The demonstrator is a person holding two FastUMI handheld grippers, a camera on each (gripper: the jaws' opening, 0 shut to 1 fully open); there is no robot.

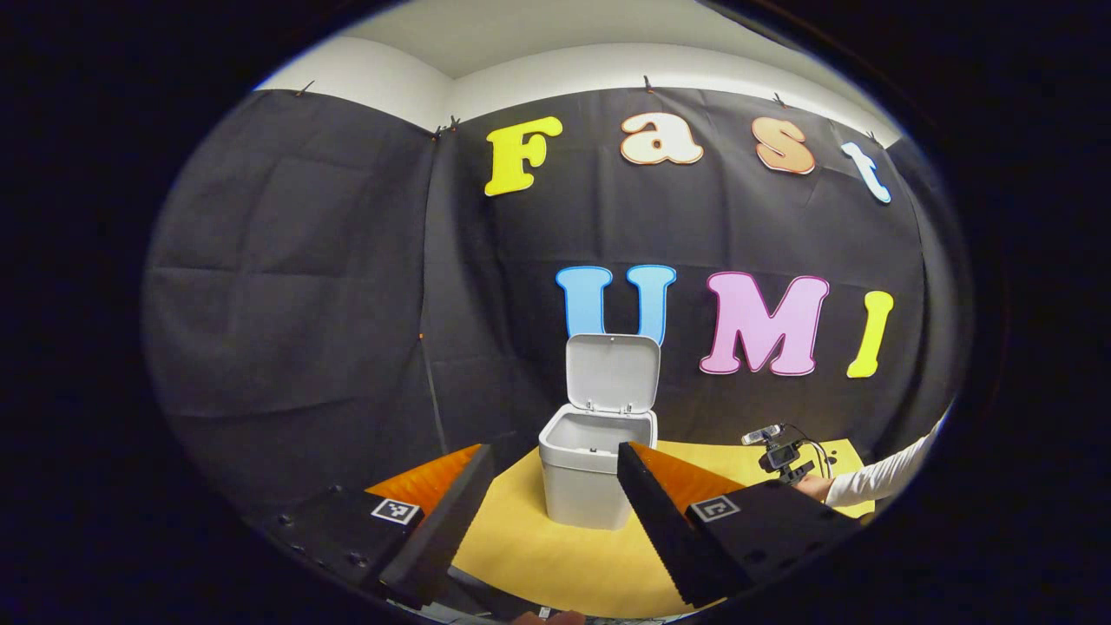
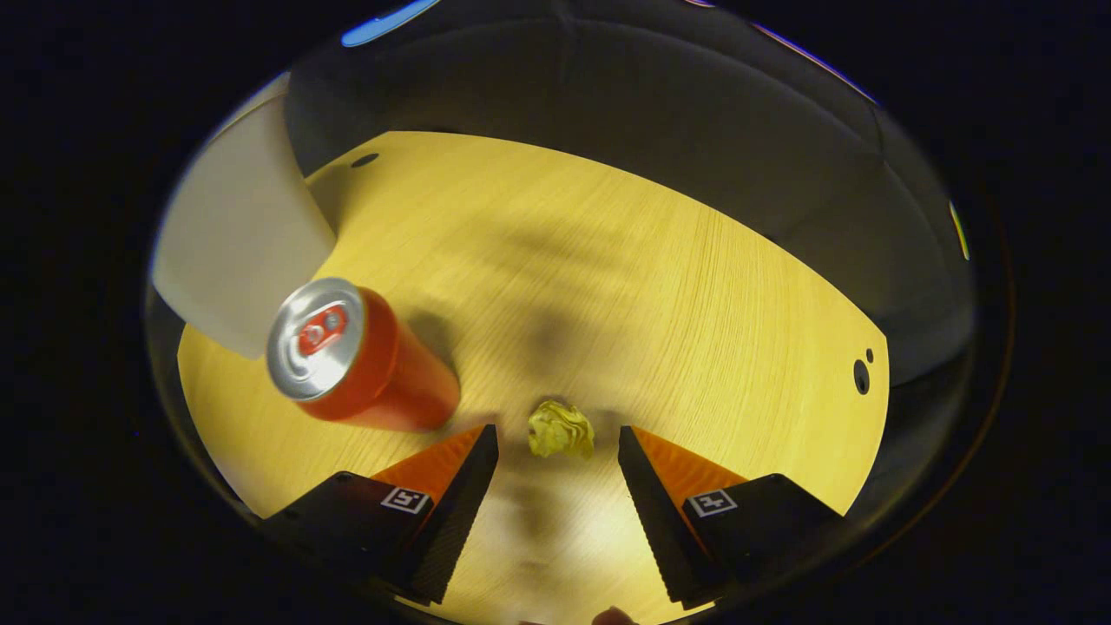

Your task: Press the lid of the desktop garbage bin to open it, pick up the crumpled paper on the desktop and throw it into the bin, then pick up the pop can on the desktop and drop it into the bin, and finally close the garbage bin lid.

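In the left gripper view, the left claw (image 1: 555,469) is spread wide with nothing between its fingers, facing the white garbage bin (image 1: 595,476), which stands on the yellow surface (image 1: 555,555) with its lid (image 1: 612,373) upright and open. In the right gripper view, the right claw (image 2: 557,450) is also wide open and points down at the crumpled paper (image 2: 561,430), which lies between its fingertips, untouched. The red pop can (image 2: 356,358) stands just beside it, to the left in that view.
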